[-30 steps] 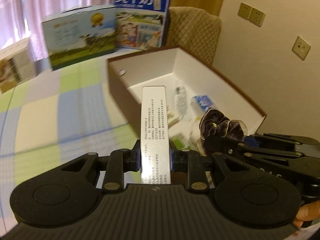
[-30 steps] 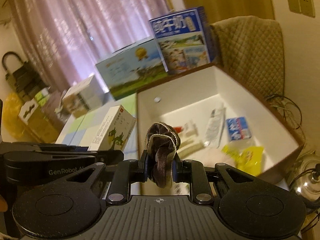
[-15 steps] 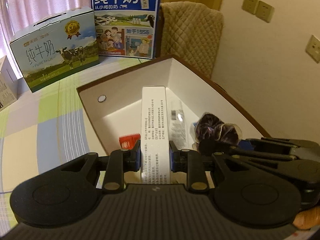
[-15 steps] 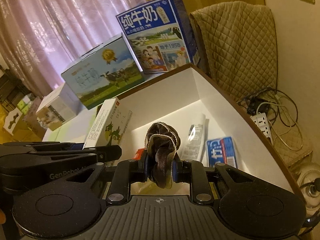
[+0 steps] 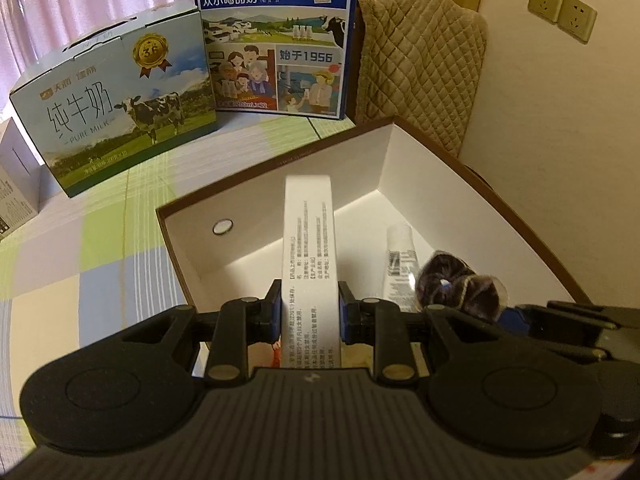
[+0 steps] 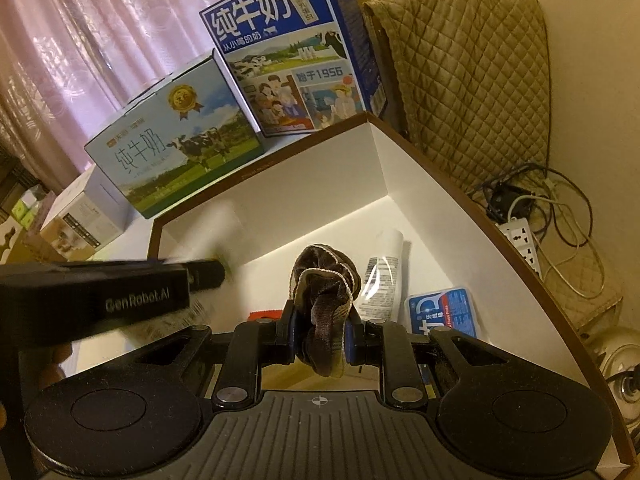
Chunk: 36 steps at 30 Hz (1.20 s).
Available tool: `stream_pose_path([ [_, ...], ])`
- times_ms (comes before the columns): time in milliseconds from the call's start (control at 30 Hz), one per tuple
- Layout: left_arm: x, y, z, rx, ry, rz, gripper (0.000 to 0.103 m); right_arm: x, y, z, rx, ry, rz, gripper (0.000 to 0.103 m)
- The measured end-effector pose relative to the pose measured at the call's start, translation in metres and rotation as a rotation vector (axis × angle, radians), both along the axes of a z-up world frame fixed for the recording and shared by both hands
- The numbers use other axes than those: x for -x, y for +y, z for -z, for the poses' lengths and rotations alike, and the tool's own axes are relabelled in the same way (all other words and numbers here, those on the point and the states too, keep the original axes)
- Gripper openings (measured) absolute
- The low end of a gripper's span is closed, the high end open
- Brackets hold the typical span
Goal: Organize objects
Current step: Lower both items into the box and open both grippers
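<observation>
A narrow white carton (image 5: 309,256) printed with small black text is clamped between the closed fingers of the left gripper (image 5: 309,312), held over the open white storage box (image 5: 384,160) with its brown rim. Beside it, the right gripper (image 6: 320,336) pinches a dark brown velvet scrunchie (image 6: 322,300), also above the box interior; that scrunchie shows in the left view (image 5: 456,284) just right of the carton. On the box floor lie a white tube (image 6: 382,280) with a barcode, a blue-and-white packet (image 6: 444,314) and a small red item (image 6: 262,315), partly hidden by the left gripper's body.

The box rests on a surface (image 5: 80,248) covered in a cloth of pale green, blue and cream checks. Behind it stand two milk cartons: a light-blue one with a cow (image 5: 116,108) and a taller dark-blue one (image 5: 276,36). A quilted beige cover (image 5: 416,60) drapes a chair against the cream wall, where sockets (image 5: 560,10) are mounted. Pink curtains (image 6: 100,40) hang behind; a power strip and cables (image 6: 528,216) lie on the floor.
</observation>
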<state>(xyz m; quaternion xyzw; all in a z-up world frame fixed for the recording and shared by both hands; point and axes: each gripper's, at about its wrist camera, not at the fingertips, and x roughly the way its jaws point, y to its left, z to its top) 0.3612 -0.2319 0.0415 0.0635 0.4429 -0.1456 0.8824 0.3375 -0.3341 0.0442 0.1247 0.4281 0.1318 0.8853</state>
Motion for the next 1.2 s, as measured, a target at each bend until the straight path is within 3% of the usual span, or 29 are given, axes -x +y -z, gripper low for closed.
stream_pose_path([
  [67, -0.001, 0.001, -0.001, -0.001, -0.021, -0.002, 0.023, 0.000, 0.000, 0.000, 0.001, -0.002, -0.002, 0.018],
  [200, -0.002, 0.000, -0.003, -0.034, -0.056, 0.011, 0.045, -0.001, -0.001, 0.000, -0.002, 0.001, -0.001, 0.018],
  [500, -0.003, 0.008, -0.002, -0.029, -0.050, 0.013, 0.060, -0.006, 0.002, -0.005, -0.027, -0.045, 0.001, 0.019],
  [733, -0.003, 0.022, -0.012, -0.016, -0.066, -0.021, 0.068, -0.010, 0.000, -0.013, -0.060, -0.142, 0.036, 0.055],
  [1200, 0.026, 0.044, -0.028, 0.067, -0.056, -0.010, 0.087, 0.049, -0.011, -0.022, -0.049, -0.131, 0.037, 0.065],
])
